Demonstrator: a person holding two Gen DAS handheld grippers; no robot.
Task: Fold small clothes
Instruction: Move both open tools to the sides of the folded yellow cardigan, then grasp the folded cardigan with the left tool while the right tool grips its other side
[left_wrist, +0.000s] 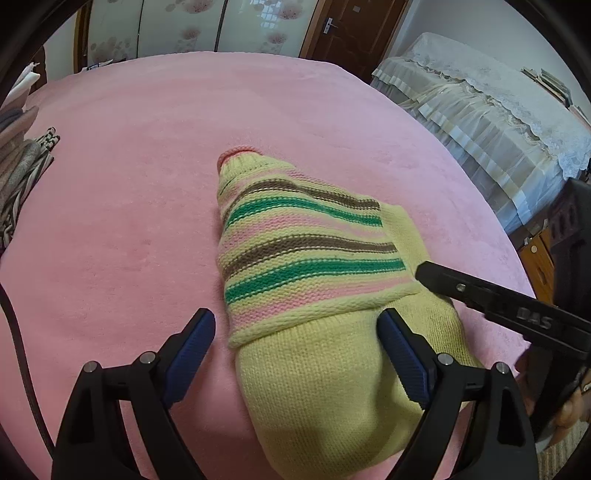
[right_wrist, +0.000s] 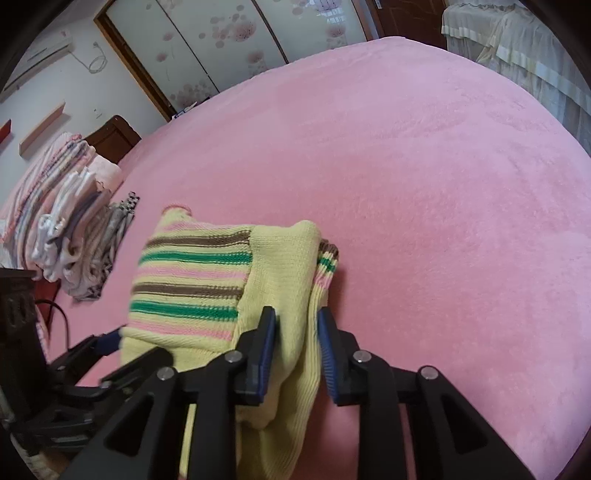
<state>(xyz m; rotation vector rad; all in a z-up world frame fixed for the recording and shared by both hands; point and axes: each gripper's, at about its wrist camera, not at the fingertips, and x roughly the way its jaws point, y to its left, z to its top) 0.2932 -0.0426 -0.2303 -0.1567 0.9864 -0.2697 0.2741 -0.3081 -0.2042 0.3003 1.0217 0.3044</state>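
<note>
**Sweater mid-fold on the pink bed, one sleeve laid across**

A small striped knit sweater (left_wrist: 314, 266) lies near the front edge of a bed covered by a pink blanket (left_wrist: 147, 166). Its body is pale yellow, with brown, green and pink bands on the part folded over the top. From the left wrist view, a striped sleeve or side panel is already laid diagonally across the plain yellow body, its cuff (left_wrist: 238, 157) pointing away toward the far side of the bed.

The left gripper (left_wrist: 295, 354) hangs over the near end of the sweater with its jaws spread wide. One blue pad sits on the blanket beside the cloth and the other rests at the knit's edge; nothing is pinched.

The right gripper (right_wrist: 295, 350) has its jaws fairly narrow, with a bunched ridge of yellow knit standing between them. The pads seem to stand just off the fabric rather than pressing it, though the fold hides the contact, so I cannot tell for sure whether it grips.

A stack of folded clothes (right_wrist: 74, 240) waits at the left edge of the bed.

The step in hand looks like the side folds. Next, the right gripper needs a firm pinch on that loose right-hand edge, to carry it across the body, with the left pinning the near hem flat.
</note>
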